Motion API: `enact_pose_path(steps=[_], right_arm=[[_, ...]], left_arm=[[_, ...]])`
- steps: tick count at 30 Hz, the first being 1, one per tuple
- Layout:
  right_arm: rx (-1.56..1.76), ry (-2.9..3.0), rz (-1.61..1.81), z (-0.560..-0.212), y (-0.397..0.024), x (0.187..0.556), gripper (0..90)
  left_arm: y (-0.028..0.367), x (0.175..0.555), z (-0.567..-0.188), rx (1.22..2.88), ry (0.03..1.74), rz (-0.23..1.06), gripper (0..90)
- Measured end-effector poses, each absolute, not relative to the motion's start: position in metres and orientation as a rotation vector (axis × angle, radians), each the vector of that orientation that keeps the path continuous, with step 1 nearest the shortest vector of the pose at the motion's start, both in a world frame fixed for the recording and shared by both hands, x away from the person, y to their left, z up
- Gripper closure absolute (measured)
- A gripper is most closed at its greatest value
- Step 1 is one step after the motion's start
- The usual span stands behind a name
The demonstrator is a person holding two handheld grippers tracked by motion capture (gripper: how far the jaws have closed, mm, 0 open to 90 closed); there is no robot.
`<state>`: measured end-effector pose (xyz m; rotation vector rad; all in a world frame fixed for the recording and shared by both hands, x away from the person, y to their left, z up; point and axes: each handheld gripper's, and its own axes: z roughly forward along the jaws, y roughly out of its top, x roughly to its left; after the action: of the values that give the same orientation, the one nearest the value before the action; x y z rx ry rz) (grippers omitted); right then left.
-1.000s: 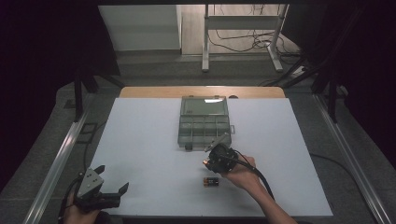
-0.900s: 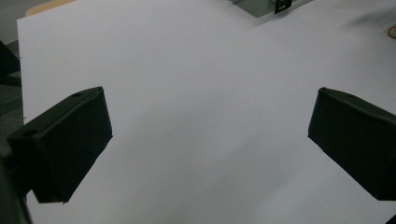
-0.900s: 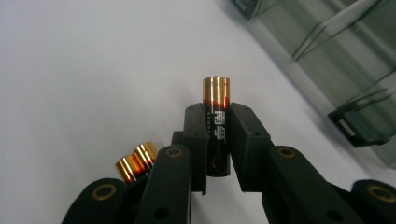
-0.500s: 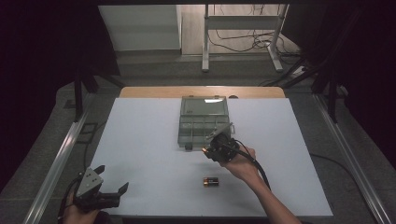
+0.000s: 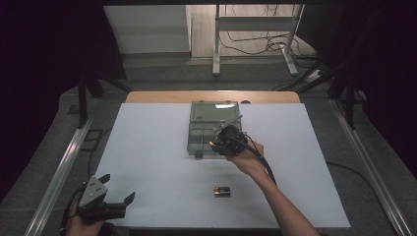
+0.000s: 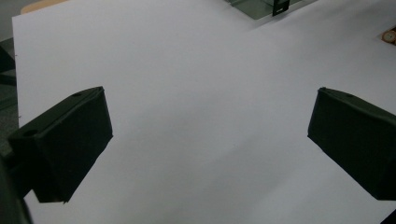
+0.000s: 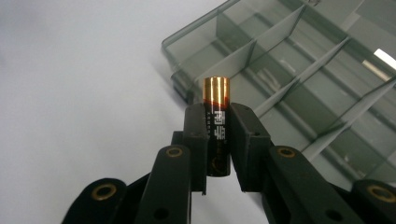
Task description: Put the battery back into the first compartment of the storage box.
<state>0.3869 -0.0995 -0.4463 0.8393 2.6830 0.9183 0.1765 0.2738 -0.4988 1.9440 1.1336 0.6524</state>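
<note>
As before clamped on battery (image 7: 216, 122), right claw (image 7: 217, 140) now nearer organizer box (image 7: 299, 88)

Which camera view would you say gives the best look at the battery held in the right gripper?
The right gripper view: the held battery stands close up between the right gripper's jaws, copper end and label plain. In the high view it is just a small glint at the gripper's tip over the organizer box.

right tongs (image 5: 218, 143) over compartment box (image 5: 206, 123); battery (image 5: 222, 191) on mat.
</note>
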Motion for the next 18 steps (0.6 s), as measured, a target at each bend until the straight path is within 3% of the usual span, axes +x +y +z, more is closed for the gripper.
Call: enact_pose_path(steps=[18], right_arm=[[0.873,2.642,0.939,-0.441,-0.069,0.428,76.3]], left_arm=[[0.275,0.176,-0.499,1.935,1.131,0.641,0.5]])
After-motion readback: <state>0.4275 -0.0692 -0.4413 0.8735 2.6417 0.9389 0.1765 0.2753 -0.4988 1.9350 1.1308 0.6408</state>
